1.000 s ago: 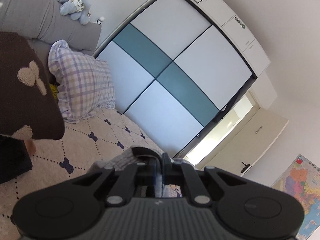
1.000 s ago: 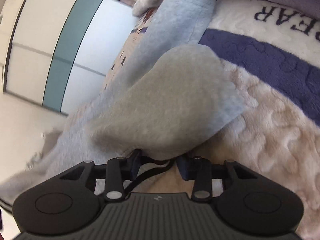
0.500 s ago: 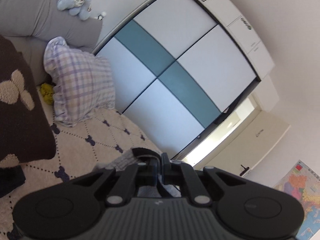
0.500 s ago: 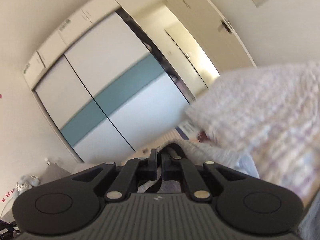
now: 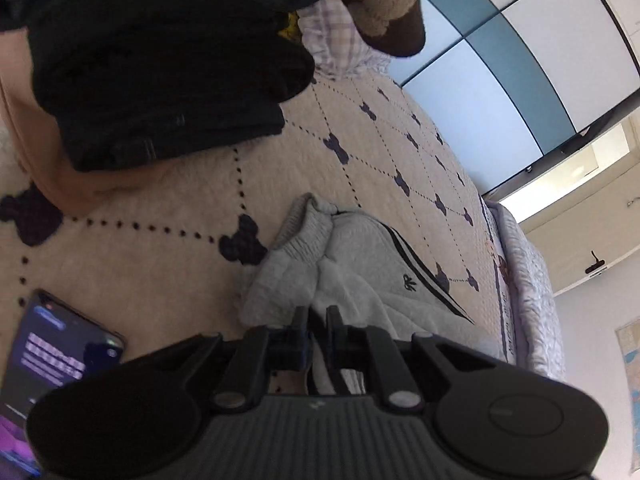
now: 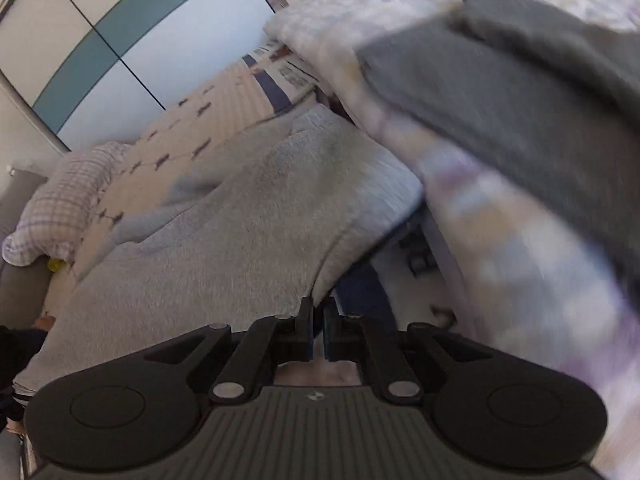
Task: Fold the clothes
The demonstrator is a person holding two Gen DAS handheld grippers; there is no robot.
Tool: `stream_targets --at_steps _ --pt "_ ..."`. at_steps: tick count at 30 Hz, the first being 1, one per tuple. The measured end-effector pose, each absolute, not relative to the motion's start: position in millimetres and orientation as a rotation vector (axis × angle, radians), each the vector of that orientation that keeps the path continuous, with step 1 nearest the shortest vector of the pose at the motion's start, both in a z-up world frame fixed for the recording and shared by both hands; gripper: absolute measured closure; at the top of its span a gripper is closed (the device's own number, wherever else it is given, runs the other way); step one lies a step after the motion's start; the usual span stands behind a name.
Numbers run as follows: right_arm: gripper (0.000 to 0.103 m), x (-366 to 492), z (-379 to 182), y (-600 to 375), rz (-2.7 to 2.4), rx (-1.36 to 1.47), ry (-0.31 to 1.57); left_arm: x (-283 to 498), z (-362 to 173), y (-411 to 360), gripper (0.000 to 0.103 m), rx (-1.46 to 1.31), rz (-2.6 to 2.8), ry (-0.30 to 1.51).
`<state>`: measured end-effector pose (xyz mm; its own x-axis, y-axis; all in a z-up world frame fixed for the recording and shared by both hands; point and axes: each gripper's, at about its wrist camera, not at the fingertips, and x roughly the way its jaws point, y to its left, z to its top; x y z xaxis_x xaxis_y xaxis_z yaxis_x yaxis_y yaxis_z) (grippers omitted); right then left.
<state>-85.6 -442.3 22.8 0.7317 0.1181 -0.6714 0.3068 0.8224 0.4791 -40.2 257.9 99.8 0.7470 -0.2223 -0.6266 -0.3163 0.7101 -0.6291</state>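
Bed [image 5: 168, 216]: cream quilt with a dotted diamond pattern and dark bows, filling most of the left wrist view.
Wardrobe [image 5: 500, 68]: white and teal sliding doors beyond the far end of the bed.
Blanket [image 6: 500, 216]: pale bundle at the right of the right wrist view, blurred, with a dark grey cloth [image 6: 520, 92] on top.
Trousers [image 6: 224, 232]: light grey sweat trousers lying on the quilt; in the left wrist view the gathered waistband [image 5: 308, 220] and a dark side stripe show.
Dark pile [image 5: 160, 68]: folded black clothes near the trousers, with a brown knit above.
Pillow [image 6: 56, 208]: checked, at the head of the bed.
Phone [image 5: 52, 356]: screen lit, on the quilt just beside the left tool.
Left tool [image 5: 317, 320]: jaws nearly closed, pinching a fold of the trousers near the waistband.
Right tool [image 6: 318, 312]: jaws nearly closed on the trousers' lower edge.
Risk: each pinch takes only a thin edge of thick fleece, so a quick pull could slip one corner free and skew the fold; the left end could also drag over the phone.
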Motion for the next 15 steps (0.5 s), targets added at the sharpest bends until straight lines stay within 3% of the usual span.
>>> stream_targets --at_steps 3,6,9,11,14,15 --pt "0.098 -99.9 29.5 -445.9 -0.107 0.671 0.702 -57.4 116.1 266.5 0.095 -0.772 0.063 0.696" --pt "0.098 -111.6 70.3 -442.0 -0.073 0.657 0.613 -63.0 132.0 260.6 0.094 -0.686 0.05 0.677" --pt "0.097 -122.0 101.8 -435.8 -0.075 0.6 0.564 -52.7 132.2 249.6 0.076 -0.611 0.036 0.694" --pt "0.095 -128.8 110.4 -433.1 -0.123 0.517 0.574 -41.4 131.1 243.4 0.049 -0.574 0.037 0.71" --pt "0.075 -132.9 124.9 -422.3 -0.202 0.263 0.555 -11.2 131.1 232.9 0.033 -0.5 0.033 0.711" --pt "0.058 -133.2 131.5 -422.6 -0.209 0.21 0.523 -0.3 132.2 228.8 0.029 -0.473 0.032 0.708"
